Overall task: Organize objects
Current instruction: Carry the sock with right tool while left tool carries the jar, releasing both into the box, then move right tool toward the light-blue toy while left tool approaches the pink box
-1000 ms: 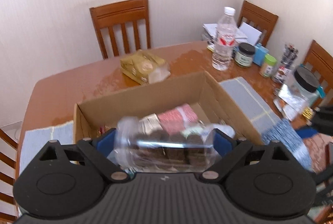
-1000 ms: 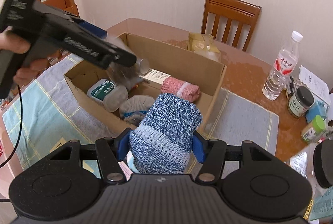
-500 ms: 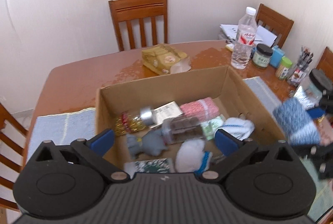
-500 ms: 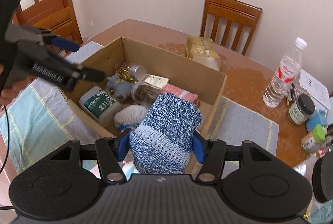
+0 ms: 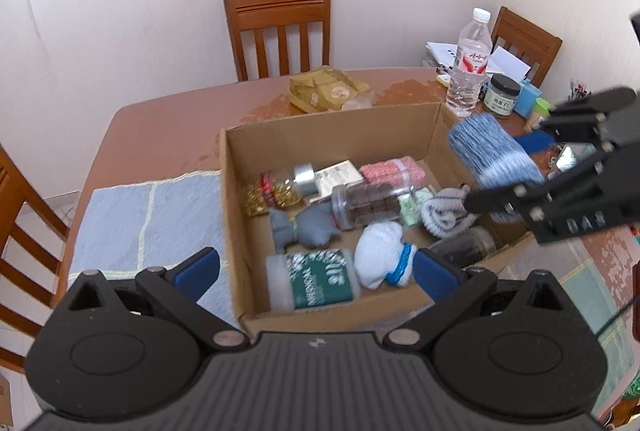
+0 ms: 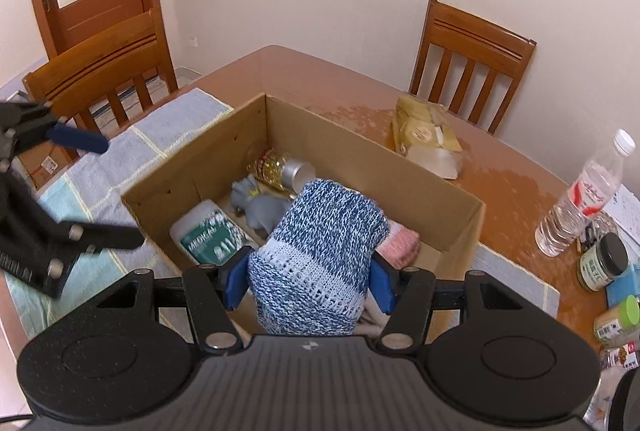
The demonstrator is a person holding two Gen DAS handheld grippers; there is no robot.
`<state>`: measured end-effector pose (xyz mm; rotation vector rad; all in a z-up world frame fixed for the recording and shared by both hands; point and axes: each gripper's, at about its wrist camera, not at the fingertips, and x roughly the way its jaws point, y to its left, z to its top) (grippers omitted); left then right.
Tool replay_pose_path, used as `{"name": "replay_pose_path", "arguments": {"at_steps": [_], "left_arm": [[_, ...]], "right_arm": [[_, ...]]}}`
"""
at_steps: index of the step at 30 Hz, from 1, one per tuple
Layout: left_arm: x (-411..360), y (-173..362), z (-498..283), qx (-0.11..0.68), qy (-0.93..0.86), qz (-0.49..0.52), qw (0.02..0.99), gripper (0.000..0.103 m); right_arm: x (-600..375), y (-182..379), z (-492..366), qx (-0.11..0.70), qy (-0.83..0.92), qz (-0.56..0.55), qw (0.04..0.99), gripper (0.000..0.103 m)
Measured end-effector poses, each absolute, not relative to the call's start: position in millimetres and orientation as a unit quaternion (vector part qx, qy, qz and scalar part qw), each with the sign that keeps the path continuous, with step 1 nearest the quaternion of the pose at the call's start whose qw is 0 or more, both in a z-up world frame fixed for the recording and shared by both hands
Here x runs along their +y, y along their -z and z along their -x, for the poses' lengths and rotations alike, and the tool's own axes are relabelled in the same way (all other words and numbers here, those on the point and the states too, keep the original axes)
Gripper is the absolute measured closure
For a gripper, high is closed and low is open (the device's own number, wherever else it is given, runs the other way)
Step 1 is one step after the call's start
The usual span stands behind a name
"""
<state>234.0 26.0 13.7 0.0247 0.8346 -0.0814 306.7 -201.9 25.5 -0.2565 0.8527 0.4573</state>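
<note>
My right gripper (image 6: 306,281): pinching the blue knit bundle (image 6: 320,255) near its pale cuffed end, one blue pad on each side, low centre of the right wrist view.
My left gripper (image 5: 316,271): spread wide and holding nothing, at the bottom of its own view, over the box's near wall.
Where the bundle is: in the air above the right-hand rim of the cardboard box (image 5: 236,191), at the right of the left wrist view; not yet inside.
How it handles: I judge it light, soft and squashy, probably rolled socks or similar knitwear. It dents under my pads, so it won't slip or break, but it may sag or unroll.
Best hold: across the thick middle of the roll, as I have it now, not by a loose edge.
Landing spot: the box is crowded already with a clear jar (image 5: 368,205), a pink roll (image 5: 394,171), a white sock ball (image 5: 380,259) and a green-labelled tub (image 5: 314,283).
Risk: I think dropping it is harmless; it can settle on top of the others.
</note>
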Motion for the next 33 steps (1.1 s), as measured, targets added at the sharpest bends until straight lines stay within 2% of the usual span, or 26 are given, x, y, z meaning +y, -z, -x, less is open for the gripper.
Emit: {"name": "replay_pose_path", "arguments": {"at_steps": [2, 3, 5, 9, 22, 33], "left_arm": [[30.6, -12.9, -227.7, 0.405, 0.032, -0.017, 0.913, 0.001], [32.7, -12.0, -224.7, 0.406, 0.031, -0.020, 0.913, 0.001], [36.3, -11.1, -219.6, 0.407, 0.027, -0.025, 0.913, 0.001], [41.2, -8.9, -210.5, 0.406, 0.025, -0.034, 0.913, 0.001], [44.7, 7.1, -195.0, 0.420, 0.032, -0.027, 0.907, 0.001], [42.3, 27.4, -182.0, 0.436, 0.033, -0.027, 0.899, 0.001]], "right_arm": [[-194.8, -26.4, -310.9, 0.406, -0.214, 0.120, 0.880, 0.030], [-191.6, -27.1, -312.5, 0.404, -0.208, 0.118, 0.883, 0.019], [-187.3, -29.6, -311.8, 0.395, -0.202, 0.117, 0.889, 0.008], [-181.4, -34.1, -306.5, 0.383, -0.194, 0.119, 0.895, 0.000], [-190.1, -18.5, -272.7, 0.401, -0.133, 0.113, 0.899, 0.000], [-212.6, 6.0, -237.8, 0.423, -0.099, 0.048, 0.900, 0.000]]}}
